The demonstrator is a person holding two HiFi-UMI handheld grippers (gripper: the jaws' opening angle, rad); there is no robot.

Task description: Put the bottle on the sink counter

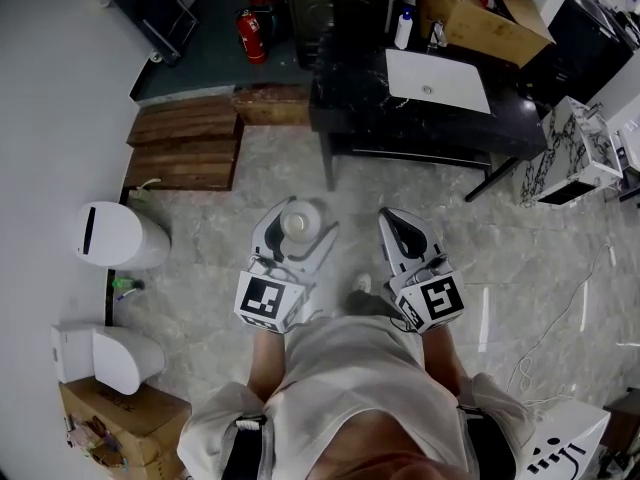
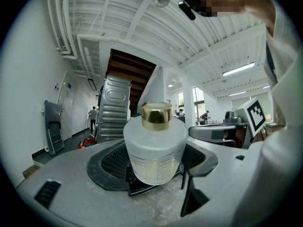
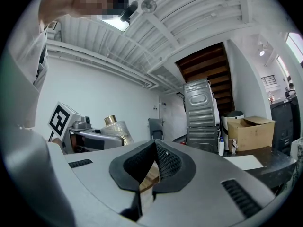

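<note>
**Bottle held, counter well ahead**

The left gripper (image 1: pixel 296 230) pinches the bottle (image 2: pixel 155 150) by its wide frosted body, cap up, over the floor and well short of the counter (image 1: pixel 350 78). It looks like glass: stiff, smooth, breakable, probably weighty. The body is a safer hold than the cap. A yellowish tint low down may be liquid. The right gripper (image 3: pixel 154 162) is pressed together, empty. The basin (image 1: pixel 455 86) looks bare.

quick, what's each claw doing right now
Left claw: closed on the bottle, gold cap up.
Right claw: closed, holding nothing.
</note>
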